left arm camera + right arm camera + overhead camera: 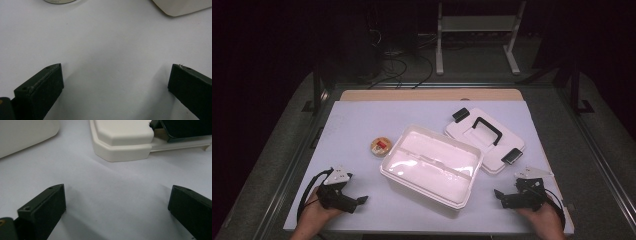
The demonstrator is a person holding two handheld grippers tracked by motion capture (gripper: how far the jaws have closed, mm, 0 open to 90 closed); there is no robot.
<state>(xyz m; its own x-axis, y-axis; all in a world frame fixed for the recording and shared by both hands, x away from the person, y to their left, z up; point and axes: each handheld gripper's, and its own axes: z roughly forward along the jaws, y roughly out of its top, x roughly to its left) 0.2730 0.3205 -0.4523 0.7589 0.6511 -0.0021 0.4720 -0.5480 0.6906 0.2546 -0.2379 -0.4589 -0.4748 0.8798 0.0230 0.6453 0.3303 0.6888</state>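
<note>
Both grippers sit at the near table edge, one per hand: left gripper (pixel 362 200) near-left, right gripper (pixel 497 192) near-right, tips facing inward at the white box (pixel 432 165) between them. Jaws on each are spread wide, nothing between them, resting on or just over bare table (pixel 110 50); can't tell which.

Box is open and looks empty, centre of table. Its lid (pixel 484 137) lies flat just behind-right of it, black handle (pixel 488 129) up, latches at both ends. Small round item (pixel 381 145) with a red bit sits just left of the box, apart from it.

My read: nothing started yet. Likely next is round item into box, then lid on. Left gripper is the closer one for it; come in low, pinch across the rim. For the lid, grab the handle, keep it level, line up corners before lowering.
</note>
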